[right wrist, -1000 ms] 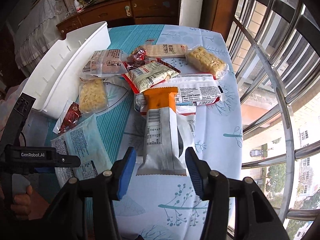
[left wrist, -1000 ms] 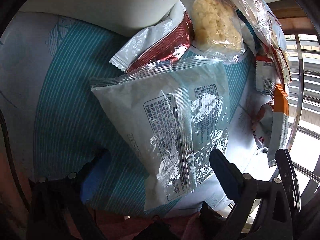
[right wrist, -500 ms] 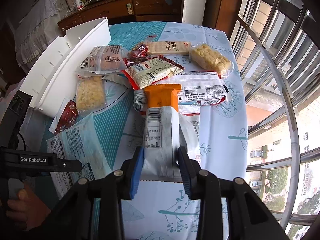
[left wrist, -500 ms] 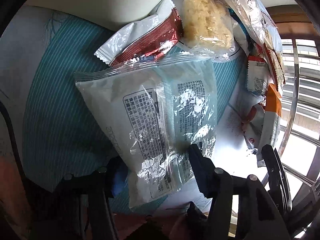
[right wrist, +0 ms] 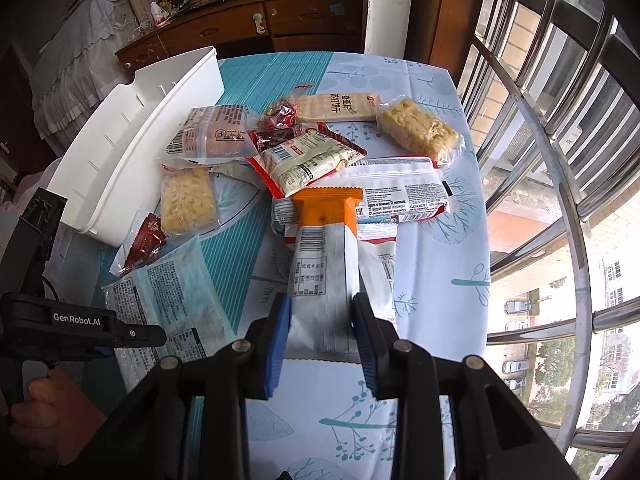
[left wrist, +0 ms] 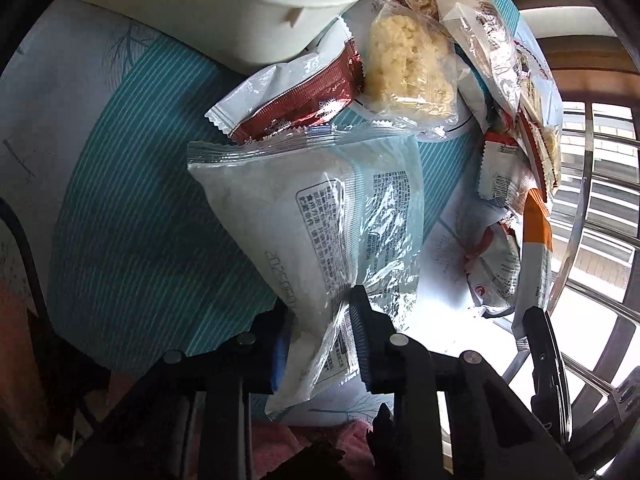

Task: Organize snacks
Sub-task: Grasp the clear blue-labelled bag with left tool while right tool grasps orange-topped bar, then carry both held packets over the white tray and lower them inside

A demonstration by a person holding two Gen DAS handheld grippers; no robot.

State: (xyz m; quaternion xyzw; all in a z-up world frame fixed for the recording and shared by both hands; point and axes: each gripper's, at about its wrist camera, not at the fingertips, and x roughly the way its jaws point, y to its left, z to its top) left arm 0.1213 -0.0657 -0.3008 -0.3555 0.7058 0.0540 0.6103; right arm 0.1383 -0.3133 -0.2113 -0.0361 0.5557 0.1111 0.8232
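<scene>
Your left gripper [left wrist: 320, 336] is closing on the near corner of a pale blue-and-white snack bag [left wrist: 320, 216], its pads pressing the crumpled plastic; the bag's long axis runs from your jaws diagonally up and left, its clear sealed edge pointing toward the white bin [left wrist: 248, 12]. Your right gripper [right wrist: 320, 336] is closing on the near end of a long silver packet with an orange end [right wrist: 324, 264], pads touching both side edges; its long axis runs straight away from you, orange end farthest, resting on the pile. Your left hand [right wrist: 40, 412] shows at the lower left of the right wrist view, holding the other tool. In the right wrist view you can count two clear packs of yellow puffed snack, one [right wrist: 188, 200] beside the bin and one [right wrist: 418, 130] near the window side, one cream cracker bar [right wrist: 336, 106] lying crosswise at the far side, one small dark red sachet [right wrist: 146, 240] touching the blue bag's far edge, one clear bag with a pinkish cake [right wrist: 216, 136], and several red-and-white packets overlapping in the middle, too tangled to count. Everything lies on a table [right wrist: 440, 248] covered with a white cloth printed with teal trees and a teal striped patch. A wooden sideboard [right wrist: 248, 24] stands behind, and a barred metal window railing [right wrist: 560, 184] curves along the right.
</scene>
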